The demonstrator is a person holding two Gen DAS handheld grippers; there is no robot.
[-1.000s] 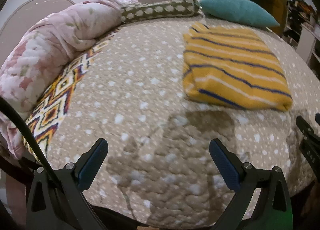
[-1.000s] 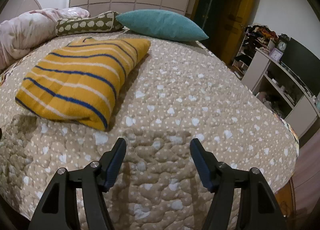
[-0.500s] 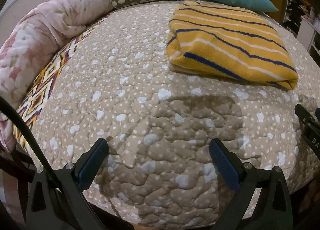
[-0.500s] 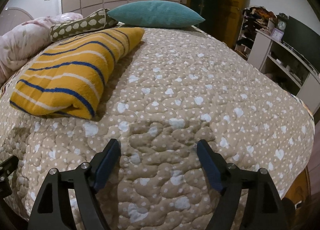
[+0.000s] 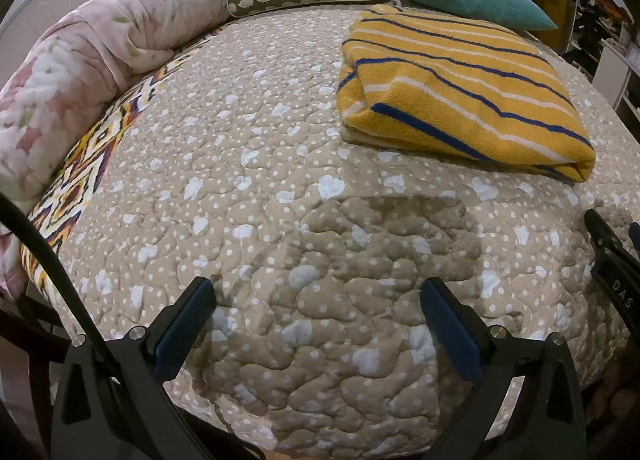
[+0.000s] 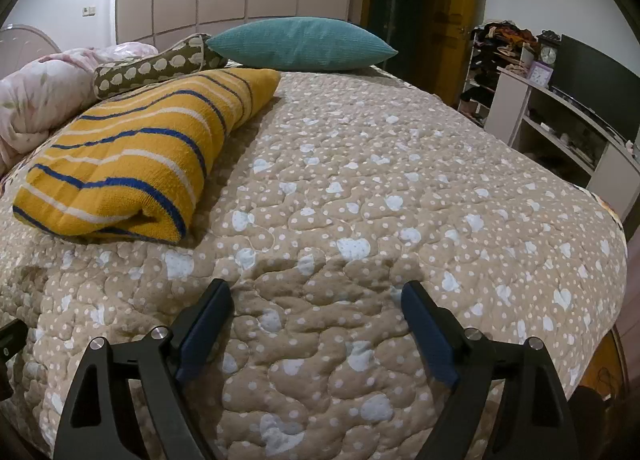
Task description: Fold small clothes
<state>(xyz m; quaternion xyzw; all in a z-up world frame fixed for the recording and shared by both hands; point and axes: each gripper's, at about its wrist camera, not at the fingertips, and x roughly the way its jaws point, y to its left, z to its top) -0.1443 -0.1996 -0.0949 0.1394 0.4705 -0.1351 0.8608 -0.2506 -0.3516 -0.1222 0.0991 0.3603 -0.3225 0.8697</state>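
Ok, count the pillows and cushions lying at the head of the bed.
2. A teal cushion lies at the far end of the quilt; an olive bolster with white spots lies just left of it, behind the folded yellow striped jumper. The pink duvet may hide more.

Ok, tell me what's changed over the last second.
The right gripper has come lower over the quilt and its jaws are opening, nothing between them. The left gripper dropped too, open and empty. The folded yellow striped garment lies untouched.
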